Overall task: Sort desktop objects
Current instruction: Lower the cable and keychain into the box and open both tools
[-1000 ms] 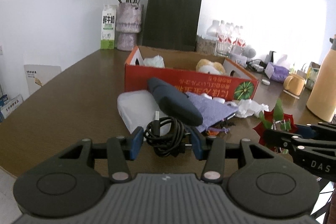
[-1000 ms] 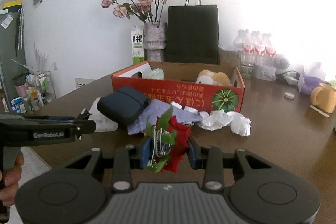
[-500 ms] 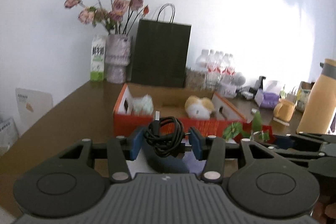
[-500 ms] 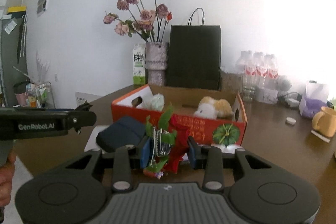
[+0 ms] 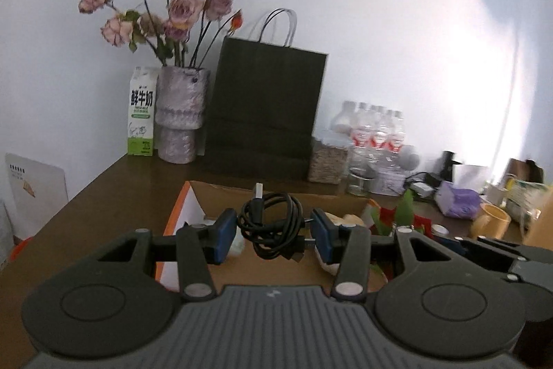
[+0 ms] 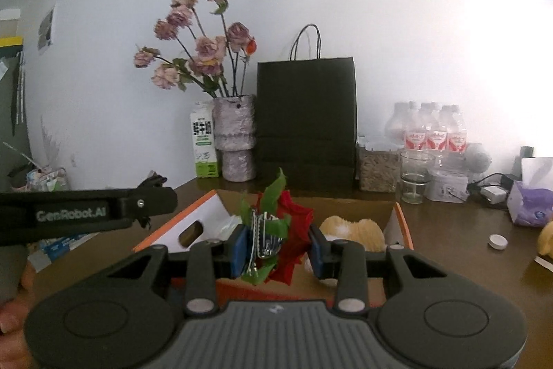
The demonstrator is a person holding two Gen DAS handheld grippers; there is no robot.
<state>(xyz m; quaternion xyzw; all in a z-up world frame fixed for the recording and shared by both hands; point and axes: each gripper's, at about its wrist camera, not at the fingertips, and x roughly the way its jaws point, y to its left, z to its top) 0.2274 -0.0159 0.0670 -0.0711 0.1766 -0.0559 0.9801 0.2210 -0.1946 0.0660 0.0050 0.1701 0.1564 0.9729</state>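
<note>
The left gripper (image 5: 274, 232) has its blue-padded fingers (image 5: 224, 236) closed in on a coiled black USB cable (image 5: 273, 225), which hangs between them with one plug sticking up above the coil. The bundle is off the table, held over the open orange cardboard box (image 5: 179, 213), whose white inner wall shows just behind the left finger.

The right gripper (image 6: 278, 248) likewise has its fingers (image 6: 239, 248) pressed onto a thing: a red artificial flower (image 6: 292, 230) with green leaves and a bit of shiny metal at its left side. It too is in the air, above the near edge of the same box (image 6: 207, 203). In the left wrist view the flower (image 5: 390, 213) shows at the right, beside the cable, with the right gripper's dark body running off to the edge.

Inside the box, a tan plush toy (image 6: 352, 229) lies behind the right-hand finger, and something pale lies toward the left wall. In the right wrist view the left gripper's side (image 6: 86, 213) crosses at the left, marked "GenRobot.AI".

Farther back on the brown table (image 6: 459, 230) stand a black paper bag (image 6: 306, 123), a mottled vase of faded pink roses (image 6: 235, 140), a milk carton (image 6: 204, 144), a pack of water bottles (image 6: 432, 130), a glass (image 6: 413, 175) and a purple tissue pack (image 6: 530, 203). A small white cap (image 6: 497, 241) lies on the table to the right of the box.
</note>
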